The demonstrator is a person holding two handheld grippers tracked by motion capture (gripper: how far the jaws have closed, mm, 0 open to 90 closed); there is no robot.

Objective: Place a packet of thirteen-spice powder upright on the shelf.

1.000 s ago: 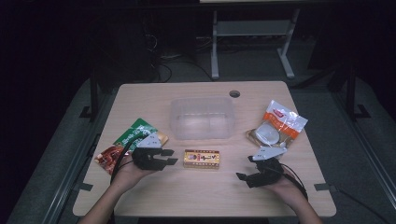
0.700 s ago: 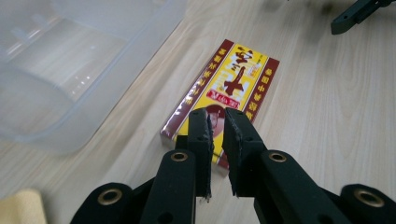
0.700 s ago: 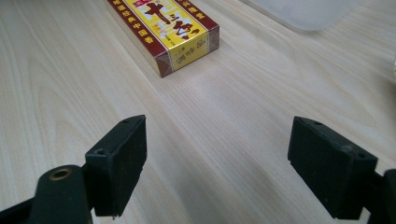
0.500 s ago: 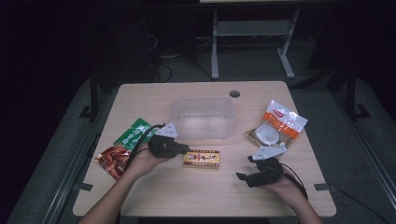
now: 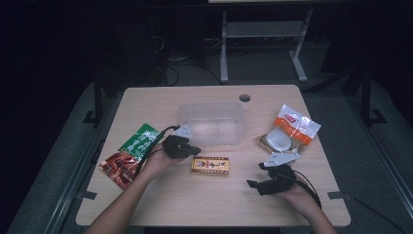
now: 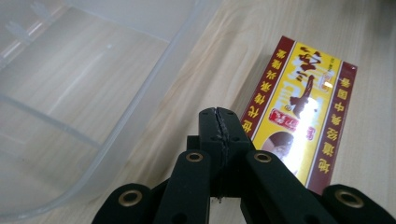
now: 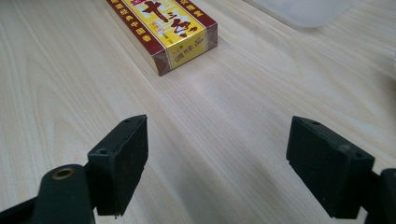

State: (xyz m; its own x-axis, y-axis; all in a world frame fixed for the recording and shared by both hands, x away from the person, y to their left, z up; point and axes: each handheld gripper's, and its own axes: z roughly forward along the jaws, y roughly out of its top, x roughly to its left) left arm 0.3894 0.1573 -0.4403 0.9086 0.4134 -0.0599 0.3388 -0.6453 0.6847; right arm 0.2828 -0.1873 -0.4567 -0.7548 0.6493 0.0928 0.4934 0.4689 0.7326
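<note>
A yellow and dark red box (image 5: pixel 210 165) with Chinese characters lies flat at the middle of the table. My left gripper (image 5: pixel 192 149) is just left of it, between the box (image 6: pixel 301 109) and the clear plastic bin (image 5: pixel 211 122). Its jaws are shut with nothing between them; the left gripper (image 6: pixel 218 114) tips sit beside the box's edge, over bare wood. My right gripper (image 5: pixel 257 174) rests low on the table to the right of the box, open and empty. In the right gripper view, the right gripper (image 7: pixel 217 156) points toward the box (image 7: pixel 166 28).
A green and red snack bag (image 5: pixel 129 156) lies at the left of the table (image 5: pixel 160 204). An orange and white pouch (image 5: pixel 287 134) lies at the right. The bin's rim (image 6: pixel 140 116) curves close beside my left gripper. A cable hole (image 5: pixel 244 97) is near the far edge.
My left gripper has moved forward and right from beside the snack bag to the gap between the bin and the box. The right gripper has stayed put.
</note>
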